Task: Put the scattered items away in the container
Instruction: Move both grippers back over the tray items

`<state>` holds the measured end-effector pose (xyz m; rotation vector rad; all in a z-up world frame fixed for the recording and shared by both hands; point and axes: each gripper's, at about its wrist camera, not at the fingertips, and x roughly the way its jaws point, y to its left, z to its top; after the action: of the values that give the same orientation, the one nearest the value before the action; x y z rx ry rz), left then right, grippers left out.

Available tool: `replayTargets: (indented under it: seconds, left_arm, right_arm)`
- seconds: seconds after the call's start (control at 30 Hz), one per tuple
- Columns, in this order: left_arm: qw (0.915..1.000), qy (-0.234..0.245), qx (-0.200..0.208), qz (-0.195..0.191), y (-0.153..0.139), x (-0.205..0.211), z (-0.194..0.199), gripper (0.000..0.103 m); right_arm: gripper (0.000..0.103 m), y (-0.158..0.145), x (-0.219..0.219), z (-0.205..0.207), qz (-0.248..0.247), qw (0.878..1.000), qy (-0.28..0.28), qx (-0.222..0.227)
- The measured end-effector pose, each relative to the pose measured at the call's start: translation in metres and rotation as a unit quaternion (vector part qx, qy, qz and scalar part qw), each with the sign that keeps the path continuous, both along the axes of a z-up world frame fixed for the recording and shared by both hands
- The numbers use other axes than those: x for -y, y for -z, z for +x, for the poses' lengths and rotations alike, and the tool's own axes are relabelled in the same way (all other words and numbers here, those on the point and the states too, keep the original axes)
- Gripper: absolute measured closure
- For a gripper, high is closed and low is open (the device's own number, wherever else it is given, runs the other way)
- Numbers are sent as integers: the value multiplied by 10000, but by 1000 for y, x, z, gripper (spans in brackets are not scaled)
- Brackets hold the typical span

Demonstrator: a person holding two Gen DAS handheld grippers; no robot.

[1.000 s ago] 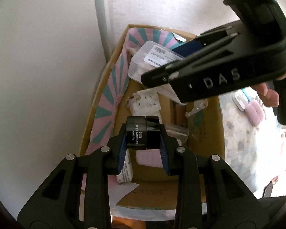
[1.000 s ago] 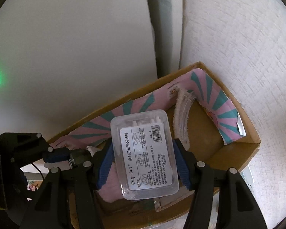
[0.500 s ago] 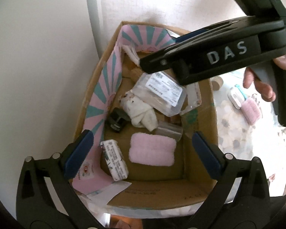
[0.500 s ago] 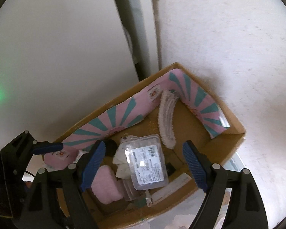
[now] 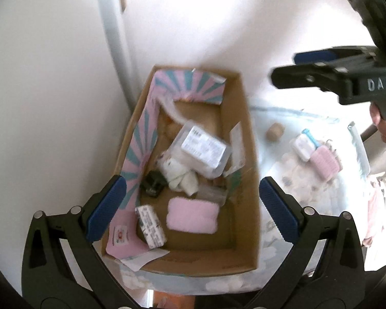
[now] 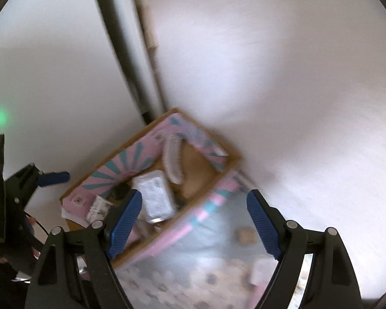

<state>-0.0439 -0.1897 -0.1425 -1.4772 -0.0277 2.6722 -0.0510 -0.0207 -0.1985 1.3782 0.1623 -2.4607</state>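
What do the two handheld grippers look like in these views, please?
Both are matte black plastic frames with triangular cut-outs and silver screw heads. Each finger carries a ribbed blue pad. The right gripper matches the left gripper, and its side bears raised white letters "DAS".

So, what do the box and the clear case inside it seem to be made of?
The box looks like plain brown cardboard, matte, with thin raw walls. The clear case seems to be glossy transparent plastic, see-through around its white printed label. The picture is blurred, so both are likely, not certain.
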Motion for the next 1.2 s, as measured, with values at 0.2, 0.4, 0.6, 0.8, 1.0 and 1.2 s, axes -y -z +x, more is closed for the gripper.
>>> replayTargets:
  seconds: [0.2, 0.4, 0.6, 0.8, 1.0, 1.2]
  left_arm:
    - [9991, 259, -323, -82, -27, -32, -5, 0]
    - [9967, 634, -510, -15, -44, -75, -13, 0]
    - [9937, 1028, -430, 99, -42, -118, -24, 0]
    - [9932, 1148, -83, 198, -19, -150, -49, 0]
    - [9916, 1261, 172, -239, 29, -179, -88, 1]
    - [9869, 1390, 571, -583, 85, -197, -124, 16]
  right_arm:
    - [22, -27, -72, 38, -4, 9981, 581, -202]
    - [22, -35, -133, 79, 110, 9929, 1151, -285]
    - [22, -15, -178, 119, -32, 9869, 1604, -193]
    - [22, 29, -211, 145, -694, 9769, 2021, 72]
    - [22, 83, -234, 152, -1279, 9619, 2397, 292]
    - [24, 145, -249, 145, -1862, 9406, 2778, 587]
